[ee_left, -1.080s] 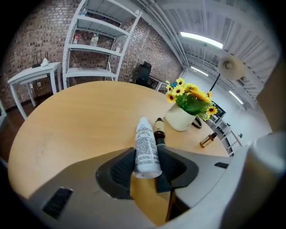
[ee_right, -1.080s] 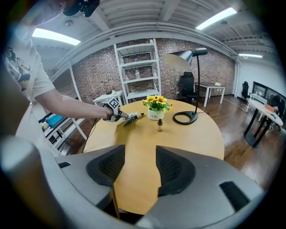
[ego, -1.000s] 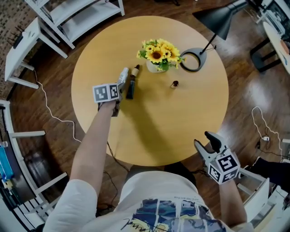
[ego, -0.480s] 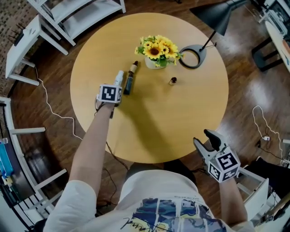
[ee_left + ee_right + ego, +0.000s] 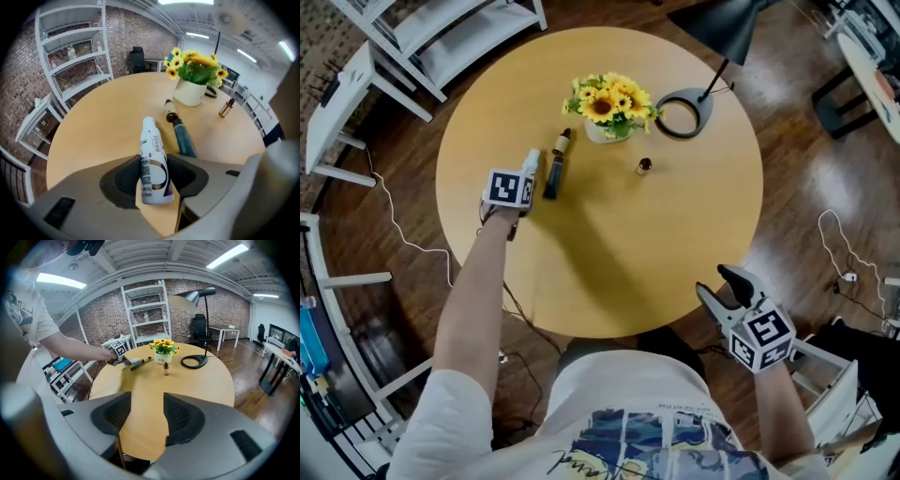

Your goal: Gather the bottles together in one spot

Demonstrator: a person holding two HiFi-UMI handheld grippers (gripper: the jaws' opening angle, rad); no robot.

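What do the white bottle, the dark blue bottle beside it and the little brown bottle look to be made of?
White bottle: probably plastic, smooth and slightly glossy, with a printed label and barcode.
Dark blue bottle: unclear, perhaps glass or plastic; matte body, glossy brown top.
Little brown bottle: likely amber glass from its translucent tint, though too small to be sure.

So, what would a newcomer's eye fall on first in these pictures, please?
The sunflowers, bright yellow in a white pot at the far side of the round table, with a black lamp just right of them. Then a white bottle and a blue bottle lying side by side left of the pot, and a small brown bottle standing alone off to its right.
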